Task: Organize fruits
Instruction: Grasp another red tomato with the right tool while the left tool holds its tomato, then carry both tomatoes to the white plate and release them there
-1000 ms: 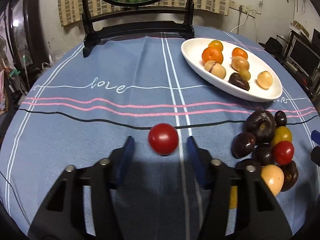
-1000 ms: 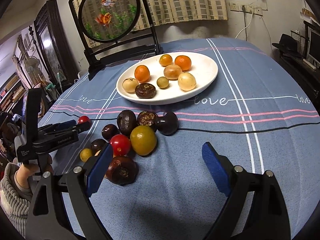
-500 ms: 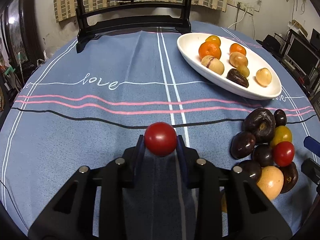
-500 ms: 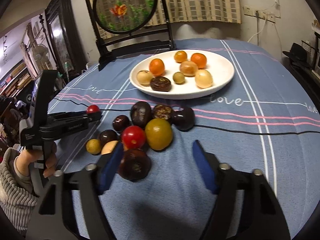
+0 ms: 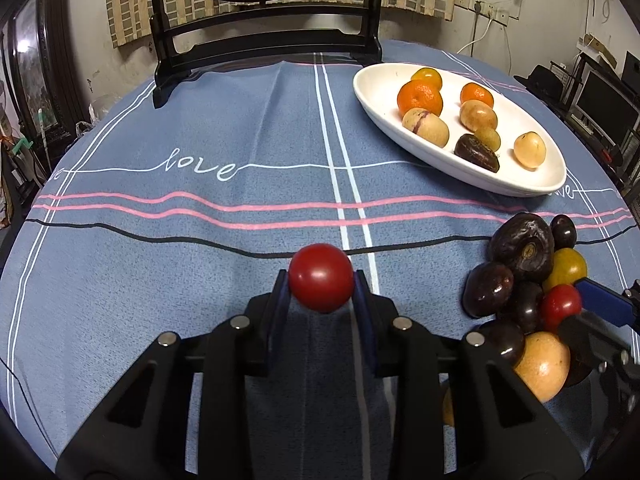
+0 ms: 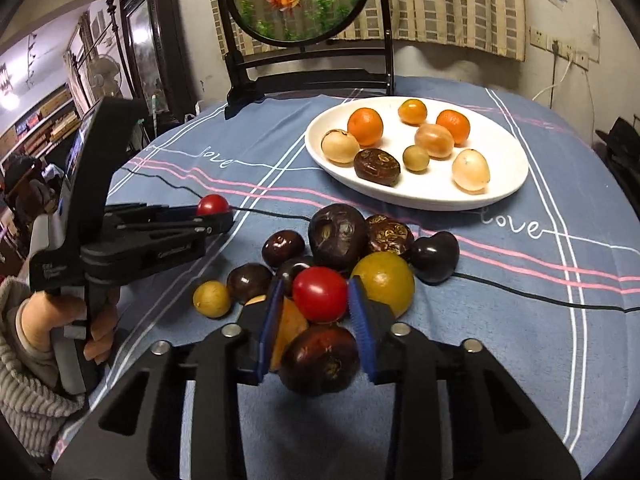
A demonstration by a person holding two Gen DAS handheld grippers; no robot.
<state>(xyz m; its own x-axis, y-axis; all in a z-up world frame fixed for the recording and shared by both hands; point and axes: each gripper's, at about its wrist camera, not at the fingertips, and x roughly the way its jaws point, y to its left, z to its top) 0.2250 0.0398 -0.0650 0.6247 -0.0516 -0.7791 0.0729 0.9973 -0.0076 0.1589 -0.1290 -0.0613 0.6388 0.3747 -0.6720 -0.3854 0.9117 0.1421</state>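
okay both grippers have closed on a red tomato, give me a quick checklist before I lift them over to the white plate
1. Left gripper clamps the lone red tomato on both sides: ok.
2. Right gripper, jaws just closing, pads against the pile's red tomato: ok.
3. Dark fruit sits between the right fingers, below that tomato; may get dragged: not ok.
4. Yellow fruit leans against the right finger; may roll: not ok.
5. White plate has bare space near its right rim: ok.
6. Grip firmness: cannot tell.

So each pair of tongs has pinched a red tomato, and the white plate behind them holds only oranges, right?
Not only oranges. The right wrist view shows the white plate also holding pale yellowish fruits and one dark brown fruit. Both tongs, left and right, do pinch red tomatoes.
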